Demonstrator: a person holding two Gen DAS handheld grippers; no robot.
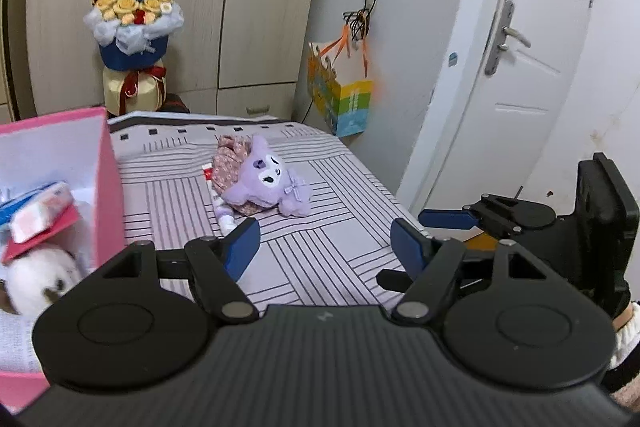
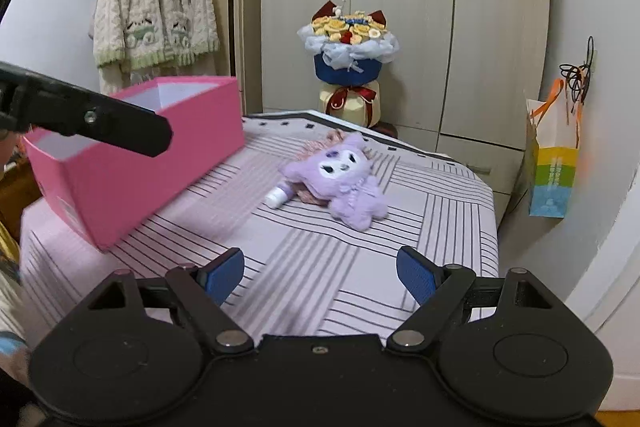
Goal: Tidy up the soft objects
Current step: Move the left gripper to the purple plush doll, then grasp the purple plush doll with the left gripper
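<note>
Both tongs, left tongs [image 1: 324, 241] and right tongs [image 2: 320, 273], gape empty; one purple plush [image 2: 344, 183], one pink box [image 2: 132, 163].

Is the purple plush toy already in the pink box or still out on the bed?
Out. The purple plush toy lies on the striped bedsheet, apart from the open pink cardboard box.

Fuzzy plush toy [image 2: 344, 183], matt cardboard box [image 2: 132, 171]
</note>
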